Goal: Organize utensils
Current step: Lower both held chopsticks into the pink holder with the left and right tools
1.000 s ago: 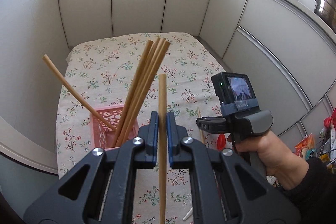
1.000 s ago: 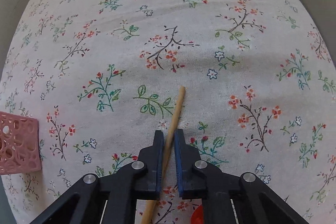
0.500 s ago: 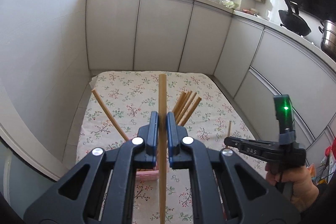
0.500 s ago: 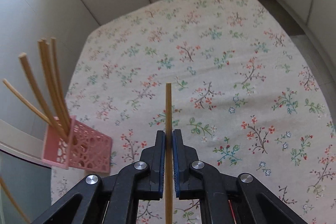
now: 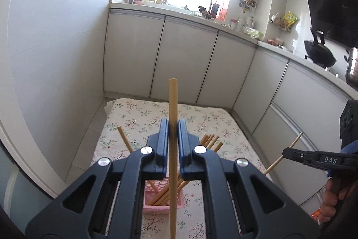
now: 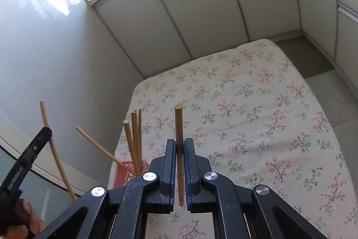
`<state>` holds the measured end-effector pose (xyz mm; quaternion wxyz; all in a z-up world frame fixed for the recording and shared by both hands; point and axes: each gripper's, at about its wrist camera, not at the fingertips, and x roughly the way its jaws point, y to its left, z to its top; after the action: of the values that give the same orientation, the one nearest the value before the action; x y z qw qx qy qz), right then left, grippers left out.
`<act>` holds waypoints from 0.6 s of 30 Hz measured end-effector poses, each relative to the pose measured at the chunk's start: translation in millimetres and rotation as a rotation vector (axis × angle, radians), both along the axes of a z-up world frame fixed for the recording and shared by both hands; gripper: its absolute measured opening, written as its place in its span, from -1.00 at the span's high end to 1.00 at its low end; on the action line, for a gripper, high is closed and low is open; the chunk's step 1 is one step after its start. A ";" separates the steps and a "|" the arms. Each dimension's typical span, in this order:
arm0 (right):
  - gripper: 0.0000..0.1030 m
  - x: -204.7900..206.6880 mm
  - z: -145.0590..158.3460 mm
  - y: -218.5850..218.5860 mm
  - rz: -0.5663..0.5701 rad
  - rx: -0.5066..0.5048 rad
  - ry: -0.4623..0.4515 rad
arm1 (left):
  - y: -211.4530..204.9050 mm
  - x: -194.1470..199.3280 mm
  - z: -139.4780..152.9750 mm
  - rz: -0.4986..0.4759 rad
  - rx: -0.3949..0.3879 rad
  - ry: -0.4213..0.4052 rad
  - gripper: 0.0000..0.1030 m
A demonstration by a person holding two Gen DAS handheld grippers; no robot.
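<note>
1. Both pairs of jaws are clenched, each on one chopstick. The left gripper (image 5: 172, 127) holds the left chopstick (image 5: 172, 109) upright above the pink basket (image 5: 164, 202). The right gripper (image 6: 179, 146) holds the right chopstick (image 6: 179, 127) off to the right of the basket and higher.
2. The step in hand looks like dropping both sticks into the basket, where several chopsticks (image 6: 134, 138) already lean.
3. To do it well, lower one stick at a time, its bottom end aimed at the open part of the basket, away from the leaning bunch. Release only once the tip is below the rim.
4. The basket looks light; a sideways push on the leaning sticks could tip it, so come in from straight above.
5. The basket stands near the left edge of the floral cloth (image 6: 257, 115), with the wall (image 6: 56, 59) just beyond. A stick that falls leftward may leave the cloth.
6. Right of the basket the cloth lies open, which gives the right gripper room to approach. The cabinets (image 5: 185, 59) stand well behind the basket.
</note>
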<state>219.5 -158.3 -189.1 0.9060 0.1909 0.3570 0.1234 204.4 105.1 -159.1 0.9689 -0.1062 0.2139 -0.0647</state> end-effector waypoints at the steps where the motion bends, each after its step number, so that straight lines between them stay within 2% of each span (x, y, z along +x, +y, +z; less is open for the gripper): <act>1: 0.90 -3.3 7.4 -3.5 0.008 0.033 -0.014 | 0.3 0.2 3.2 -0.006 0.009 -0.014 0.83; 3: 0.90 -8.3 25.1 -9.0 0.021 0.023 -0.060 | 1.4 3.1 7.2 0.011 0.051 -0.061 0.83; 5: 0.90 -12.9 36.3 -19.1 0.011 0.024 -0.092 | 12.1 9.8 4.5 0.021 0.003 -0.071 0.83; 7: 0.90 -16.7 42.7 -29.6 0.002 0.066 -0.119 | 16.4 15.7 0.2 0.042 -0.016 -0.079 0.83; 12: 0.90 -14.4 46.8 -33.7 -0.010 0.122 -0.169 | 10.0 20.8 -9.8 0.048 -0.016 -0.137 0.83; 14: 0.90 -10.7 45.2 -28.6 0.009 0.133 -0.169 | 0.9 19.6 -9.3 0.055 0.037 -0.186 0.83; 18: 0.90 -6.7 40.1 -17.4 0.032 0.151 -0.170 | -9.7 22.9 -14.2 0.073 0.093 -0.251 0.83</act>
<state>212.8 -175.7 -149.0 0.9139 0.2416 0.2718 0.1802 227.4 95.5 -173.3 0.9936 -0.0602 0.0896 -0.0320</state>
